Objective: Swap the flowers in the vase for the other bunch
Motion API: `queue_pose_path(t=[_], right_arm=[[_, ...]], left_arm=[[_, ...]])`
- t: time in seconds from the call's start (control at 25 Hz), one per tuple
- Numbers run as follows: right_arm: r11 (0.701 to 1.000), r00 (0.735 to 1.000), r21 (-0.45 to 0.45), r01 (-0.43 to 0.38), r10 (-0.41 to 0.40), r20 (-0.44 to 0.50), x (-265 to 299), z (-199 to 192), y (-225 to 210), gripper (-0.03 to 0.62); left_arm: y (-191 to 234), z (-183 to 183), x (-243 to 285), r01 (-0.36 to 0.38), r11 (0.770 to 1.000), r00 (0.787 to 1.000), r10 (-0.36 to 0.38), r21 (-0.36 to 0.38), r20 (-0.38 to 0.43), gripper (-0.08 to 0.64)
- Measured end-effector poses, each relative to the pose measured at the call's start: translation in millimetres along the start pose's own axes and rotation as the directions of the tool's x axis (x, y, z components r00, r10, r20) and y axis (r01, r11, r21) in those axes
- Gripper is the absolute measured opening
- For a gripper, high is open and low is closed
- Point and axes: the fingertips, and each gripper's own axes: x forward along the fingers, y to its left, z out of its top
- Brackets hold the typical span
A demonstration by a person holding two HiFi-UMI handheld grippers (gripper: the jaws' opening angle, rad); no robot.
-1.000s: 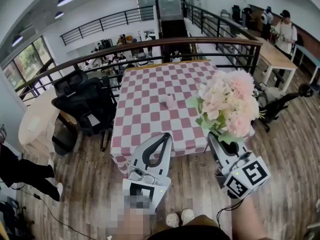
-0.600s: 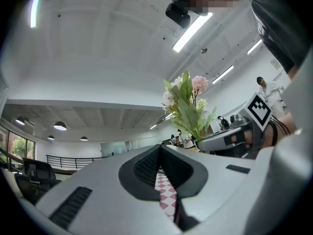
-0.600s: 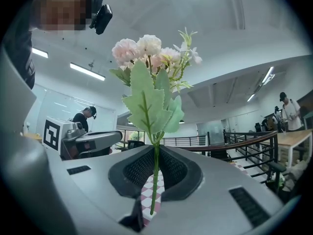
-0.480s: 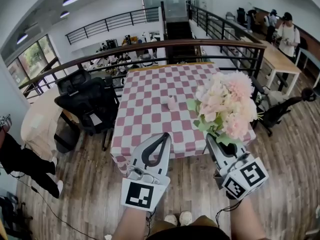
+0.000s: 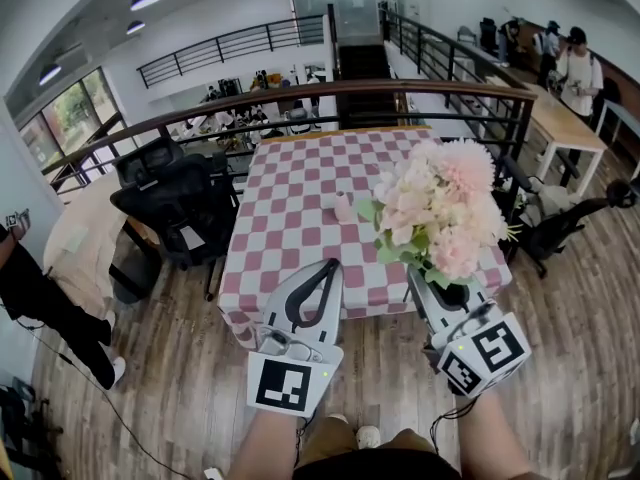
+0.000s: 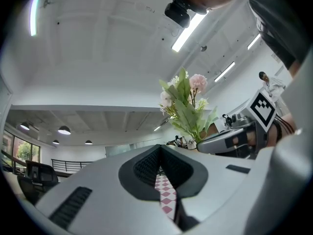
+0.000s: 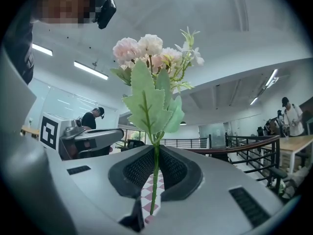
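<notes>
A pink-and-white checkered table has black office chairs at its left, a dark railing behind it and a wooden desk off to its right.

Vase sits mid-tabletop, beyond both your grippers. Left gripper and right gripper are side by side at the near edge. The bunch stands up from the right one. Chair is left of the tabletop, railing behind.

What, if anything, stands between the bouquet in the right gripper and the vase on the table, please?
Nothing visible does. The right gripper clamps the bouquet by its stem, and the vase stands alone on the checked tablecloth, with only bare cloth around it.
</notes>
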Motion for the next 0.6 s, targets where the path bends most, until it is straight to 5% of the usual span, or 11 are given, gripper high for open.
queue_pose_path(t=[0.6], right_arm=[[0.999, 0.999, 0.003, -0.032, 0.032, 0.045, 50, -17, -26, 0.048]], left_arm=[[38, -27, 29, -0.031, 0.998, 0.999, 0.029, 0.049, 0.039, 0.008]])
